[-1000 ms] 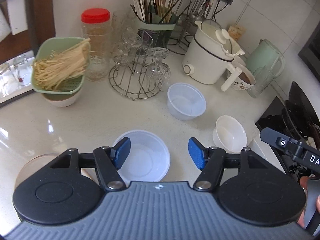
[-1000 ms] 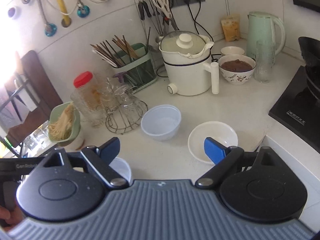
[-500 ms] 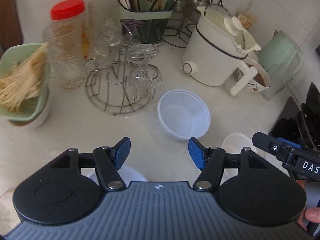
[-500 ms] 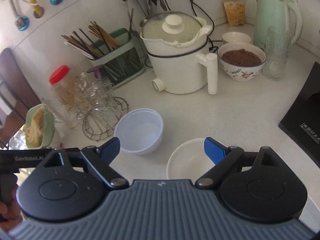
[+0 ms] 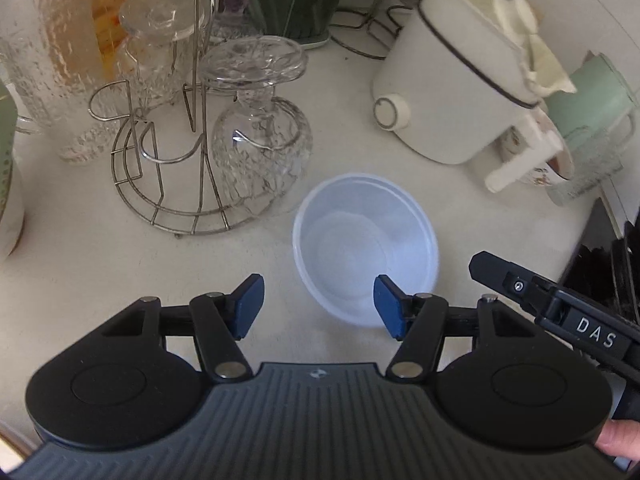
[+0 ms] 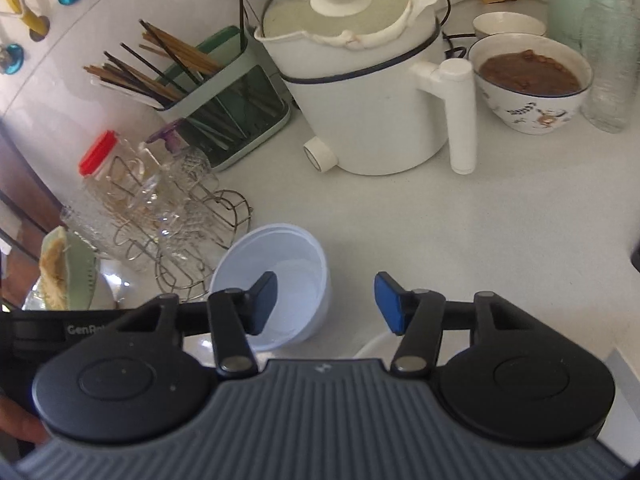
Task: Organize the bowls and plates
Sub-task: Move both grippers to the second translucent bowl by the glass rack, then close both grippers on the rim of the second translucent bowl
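A translucent white plastic bowl (image 5: 362,248) stands empty on the white counter. My left gripper (image 5: 318,306) is open and empty just in front of it; its right finger overlaps the bowl's near rim. The same bowl (image 6: 290,264) shows in the right wrist view, where my right gripper (image 6: 325,302) is open and empty, its left finger over the bowl's inside. The rim of a white ceramic bowl (image 6: 374,347) peeks out under the right gripper. The right gripper's body (image 5: 560,312) shows at the right of the left wrist view.
A wire rack (image 5: 176,184) with upturned glasses stands left of the bowl. A white electric pot (image 6: 360,80) is behind it. A patterned bowl of brown food (image 6: 528,80), a chopstick holder (image 6: 224,104), a red-lidded jar (image 6: 100,160) and a green basket of noodles (image 6: 68,272) stand around.
Both grippers have moved forward and down towards the plastic bowl. The larger plastic bowl and most of the white ceramic bowl have slipped out of sight below them. The jaws stay open.
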Demonstrator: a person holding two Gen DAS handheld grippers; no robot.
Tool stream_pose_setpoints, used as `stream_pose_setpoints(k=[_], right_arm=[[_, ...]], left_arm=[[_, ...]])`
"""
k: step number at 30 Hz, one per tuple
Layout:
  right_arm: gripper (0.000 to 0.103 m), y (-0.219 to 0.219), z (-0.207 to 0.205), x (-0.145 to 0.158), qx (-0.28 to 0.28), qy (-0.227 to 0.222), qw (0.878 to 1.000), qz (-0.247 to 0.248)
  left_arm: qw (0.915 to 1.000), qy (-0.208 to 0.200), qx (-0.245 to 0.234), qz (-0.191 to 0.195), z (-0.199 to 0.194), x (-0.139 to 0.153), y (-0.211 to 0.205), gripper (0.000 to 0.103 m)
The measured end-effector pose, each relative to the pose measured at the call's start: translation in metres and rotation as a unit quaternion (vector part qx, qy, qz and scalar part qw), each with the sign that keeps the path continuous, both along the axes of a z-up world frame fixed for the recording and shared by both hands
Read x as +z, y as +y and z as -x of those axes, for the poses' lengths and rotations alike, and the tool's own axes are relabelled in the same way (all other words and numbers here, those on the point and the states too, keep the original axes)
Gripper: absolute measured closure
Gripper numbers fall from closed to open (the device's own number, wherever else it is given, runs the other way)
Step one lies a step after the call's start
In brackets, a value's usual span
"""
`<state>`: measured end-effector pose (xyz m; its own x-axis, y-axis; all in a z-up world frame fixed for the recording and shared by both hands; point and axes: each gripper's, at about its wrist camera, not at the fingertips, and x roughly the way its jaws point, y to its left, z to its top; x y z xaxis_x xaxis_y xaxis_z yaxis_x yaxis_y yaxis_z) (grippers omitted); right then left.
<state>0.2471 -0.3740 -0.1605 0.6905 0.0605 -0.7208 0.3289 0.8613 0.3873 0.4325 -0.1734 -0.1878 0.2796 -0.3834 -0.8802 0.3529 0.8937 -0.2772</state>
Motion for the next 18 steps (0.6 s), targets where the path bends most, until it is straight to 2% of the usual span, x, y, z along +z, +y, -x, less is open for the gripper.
stream_pose_setpoints(k=[2,5,7,8,10,13,15,18], right_arm=[[0.058,-0.001,-0.008,-0.006,0.004,0.007,1.000,0.003],[0.059,-0.001,-0.019,-0.015,0.008,0.011,1.000,0.001],[0.068,0.000,-0.026,-0.021,0.019,0.014,1.000,-0.006],[0.069,0.001,-0.028,-0.023,0.021,0.018,1.000,-0.004],[0.080,0.004,-0.031,-0.028,0.021,0.026,0.999,0.000],[0.090,0.010,-0.035,-0.033,0.024,0.035,0.999,0.010],[0.092,0.011,-0.034,-0.035,0.025,0.033,0.999,0.006],[0.093,0.014,-0.031,-0.033,0.025,0.029,0.999,0.004]], left_arm=[[0.9999,0.012,0.007,0.005,-0.009,-0.007,-0.002,0.040],[0.9991,0.032,0.028,0.007,-0.022,-0.016,-0.002,0.046],[0.9958,0.066,0.052,0.034,-0.032,-0.025,0.001,0.057],[0.9950,0.071,0.062,0.033,-0.035,-0.028,0.001,0.060],[0.9955,0.065,0.067,0.012,-0.037,-0.028,-0.002,0.072],[0.9970,0.052,0.057,0.003,-0.036,-0.026,-0.004,0.086],[0.9983,0.035,0.045,-0.013,-0.033,-0.023,-0.006,0.091],[0.9985,0.038,0.037,-0.010,-0.032,-0.023,-0.005,0.094]])
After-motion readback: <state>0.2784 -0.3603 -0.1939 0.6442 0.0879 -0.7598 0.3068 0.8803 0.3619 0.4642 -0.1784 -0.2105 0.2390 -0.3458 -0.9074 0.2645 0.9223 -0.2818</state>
